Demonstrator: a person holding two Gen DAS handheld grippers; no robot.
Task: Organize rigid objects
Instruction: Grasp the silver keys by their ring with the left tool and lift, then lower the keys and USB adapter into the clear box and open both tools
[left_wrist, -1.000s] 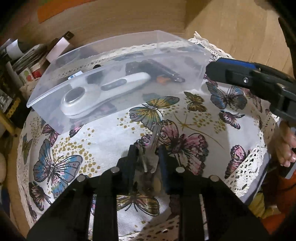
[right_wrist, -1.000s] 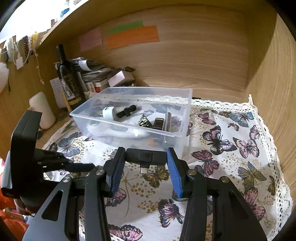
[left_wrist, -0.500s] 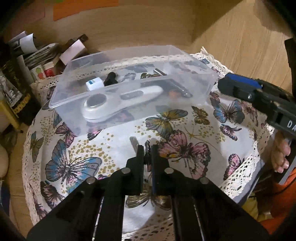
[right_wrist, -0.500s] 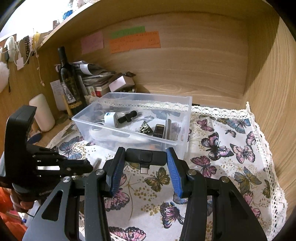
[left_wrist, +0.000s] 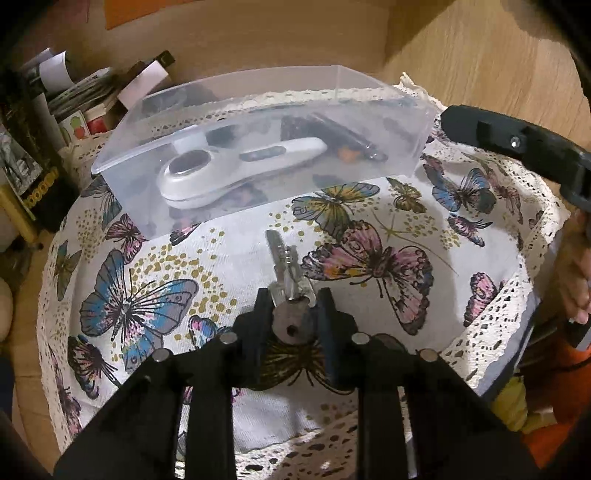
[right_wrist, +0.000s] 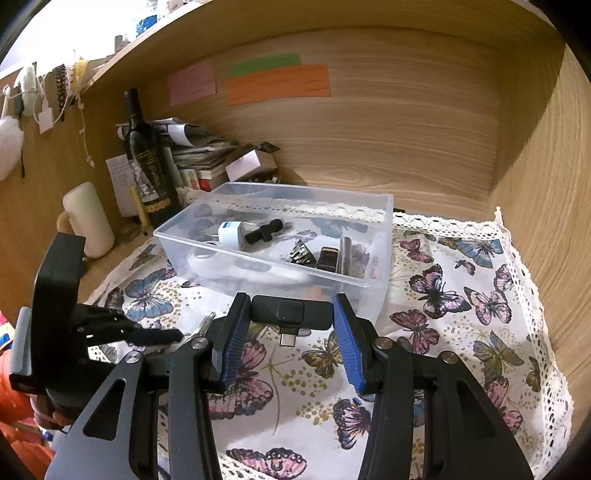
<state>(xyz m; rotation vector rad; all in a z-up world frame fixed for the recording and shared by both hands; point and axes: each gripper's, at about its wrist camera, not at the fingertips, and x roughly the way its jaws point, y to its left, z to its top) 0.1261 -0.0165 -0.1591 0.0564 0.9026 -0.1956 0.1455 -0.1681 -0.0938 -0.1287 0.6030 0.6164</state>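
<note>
A small bunch of silver keys (left_wrist: 286, 295) lies on the butterfly cloth in front of a clear plastic box (left_wrist: 413, 110). My left gripper (left_wrist: 293, 306) stands over the keys with its jaws opening. The round key head sits flat between the pads, and the blade points toward the box. The key tip (right_wrist: 207, 321) also shows in the right wrist view, beside the left gripper (right_wrist: 159, 336). My right gripper (right_wrist: 291, 325) is shut on a black USB-C dongle (right_wrist: 290, 312), held across its length above the cloth just short of the box (right_wrist: 386, 236).
The box holds a white handheld device (left_wrist: 236, 166), a white plug (right_wrist: 231, 232), a black clip part (right_wrist: 264, 230) and several small dark items. A wine bottle (right_wrist: 142, 155), stacked papers and a white cylinder (right_wrist: 88, 218) stand at the left. Wooden walls close the back and right.
Half a second ago the left jaws were shut tight with the key blade sticking out to one side. They have since parted, and the key head lies flat between them. The right gripper keeps its hold.
</note>
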